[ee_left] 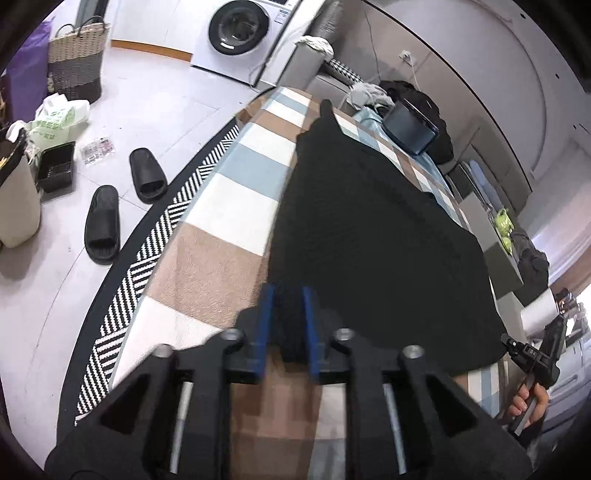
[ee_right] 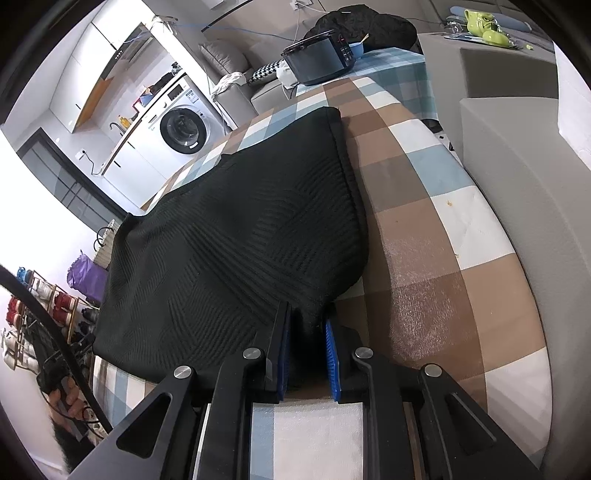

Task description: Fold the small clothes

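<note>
A black knit garment (ee_left: pixel 369 229) (ee_right: pixel 236 236) lies flat on a table covered with a brown, blue and white checked cloth (ee_left: pixel 221 236) (ee_right: pixel 424 206). My left gripper (ee_left: pixel 289 291) is at the garment's near left corner. Its blue pads stand apart with the corner lying slack between them. My right gripper (ee_right: pixel 306 314) is at the near right corner, its pads also parted around a loose bit of the hem. The right gripper (ee_left: pixel 517 350) also shows at the far right of the left wrist view, with a hand (ee_left: pixel 528 402) on its handle.
Two black slippers (ee_left: pixel 147 173) (ee_left: pixel 102 223) and a striped rug (ee_left: pixel 166 221) lie on the floor left of the table. A black cooker (ee_right: pixel 321 61) sits at the table's far end. A grey sofa block (ee_right: pixel 517 184) borders the right edge. A washing machine (ee_left: pixel 240 29) stands at the back.
</note>
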`<state>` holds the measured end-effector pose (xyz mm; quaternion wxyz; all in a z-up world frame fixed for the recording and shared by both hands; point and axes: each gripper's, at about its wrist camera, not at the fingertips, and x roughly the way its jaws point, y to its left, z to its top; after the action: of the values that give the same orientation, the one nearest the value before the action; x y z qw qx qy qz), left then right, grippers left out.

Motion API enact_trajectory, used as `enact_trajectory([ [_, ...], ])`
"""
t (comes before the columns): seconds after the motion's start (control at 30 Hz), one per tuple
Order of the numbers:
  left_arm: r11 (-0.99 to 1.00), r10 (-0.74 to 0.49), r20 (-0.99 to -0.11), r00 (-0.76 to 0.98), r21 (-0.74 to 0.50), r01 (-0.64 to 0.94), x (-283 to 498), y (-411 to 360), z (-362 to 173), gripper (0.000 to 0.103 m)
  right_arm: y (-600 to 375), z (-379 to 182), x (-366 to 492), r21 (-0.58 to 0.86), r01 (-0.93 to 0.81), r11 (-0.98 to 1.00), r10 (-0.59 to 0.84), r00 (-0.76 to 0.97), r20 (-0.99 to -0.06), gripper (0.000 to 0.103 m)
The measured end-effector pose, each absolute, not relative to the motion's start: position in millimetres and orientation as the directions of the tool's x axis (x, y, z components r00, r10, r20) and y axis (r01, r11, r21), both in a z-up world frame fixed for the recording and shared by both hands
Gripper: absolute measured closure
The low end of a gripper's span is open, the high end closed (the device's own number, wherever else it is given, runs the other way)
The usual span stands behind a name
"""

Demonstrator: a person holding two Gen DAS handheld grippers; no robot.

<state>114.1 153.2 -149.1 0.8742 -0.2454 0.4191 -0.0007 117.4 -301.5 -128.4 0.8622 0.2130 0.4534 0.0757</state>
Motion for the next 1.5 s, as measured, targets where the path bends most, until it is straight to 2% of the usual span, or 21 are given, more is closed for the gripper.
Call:
enact_trajectory([
  [0.03,0.880,-0.209,-0.731,0.650,-0.431,-0.201,114.7,153.1,-147.9,0.063,-301.3,-128.6,117.5,0.440,0.063,0.896,0.327,0.577,-0.748,0.086],
  [0.07,0.879,-0.208,-0.725,0.657,-0.433,-0.199,114.5,152.9,-146.7,0.056,-301.2,-128.7,116.7,0.443,0.063,0.894,0.329,0.577,-0.748,0.086],
  [0.1,0.881,-0.209,-0.716,0.666,-0.434,-0.191,116.5,151.9,-145.2,0.045,-301.1,-128.9,116.6,0.448,0.064,0.892,0.334,0.576,-0.746,0.086],
  [0.3,0.889,-0.229,-0.727,0.647,-0.427,-0.166,137.8,142.0,-151.5,0.042,-300.4,-128.7,116.6,0.459,0.058,0.886,0.346,0.576,-0.740,0.083],
  [0.37,0.878,-0.241,-0.733,0.636,-0.444,-0.179,145.7,141.4,-159.5,0.065,-299.5,-129.3,117.8,0.458,0.057,0.887,0.346,0.573,-0.743,0.082],
  [0.4,0.875,-0.249,-0.735,0.631,-0.451,-0.179,148.3,140.5,-162.0,0.090,-299.3,-129.7,118.5,0.458,0.058,0.887,0.346,0.572,-0.744,0.082],
  [0.47,0.883,-0.242,-0.723,0.647,-0.441,-0.162,149.8,135.6,-160.3,0.098,-298.8,-129.9,118.5,0.456,0.060,0.888,0.345,0.570,-0.746,0.082],
  [0.67,0.895,-0.225,-0.650,0.726,-0.432,-0.110,126.0,131.2,-131.3,0.100,-298.8,-129.7,118.9,0.451,0.063,0.890,0.340,0.567,-0.750,0.082],
  [0.8,0.887,-0.208,-0.708,0.675,-0.427,-0.174,126.2,140.7,-152.7,0.100,-298.8,-131.2,120.8,0.447,0.065,0.892,0.336,0.566,-0.753,0.082],
  [1.17,0.897,-0.170,-0.716,0.677,-0.397,-0.195,103.7,150.5,-150.6,0.099,-295.9,-109.3,111.1,0.434,0.053,0.899,0.308,0.629,-0.714,0.082],
  [1.27,0.905,-0.136,-0.733,0.667,-0.366,-0.218,95.6,151.6,-146.3,0.091,-297.1,-94.9,101.1,0.438,0.053,0.897,0.288,0.682,-0.672,0.082],
  [1.37,0.906,-0.133,-0.724,0.677,-0.366,-0.214,83.5,150.9,-139.6,0.072,-302.3,-78.3,90.4,0.462,0.047,0.885,0.287,0.728,-0.623,0.079],
  [1.43,0.909,-0.128,-0.717,0.685,-0.361,-0.208,76.2,147.9,-134.2,0.047,-299.0,-67.3,83.9,0.467,0.020,0.884,0.299,0.744,-0.598,0.072],
  [1.5,0.913,-0.129,-0.708,0.694,-0.358,-0.195,70.5,143.2,-129.3,0.041,-290.9,-60.9,82.7,0.466,-0.005,0.885,0.313,0.747,-0.587,0.065],
])
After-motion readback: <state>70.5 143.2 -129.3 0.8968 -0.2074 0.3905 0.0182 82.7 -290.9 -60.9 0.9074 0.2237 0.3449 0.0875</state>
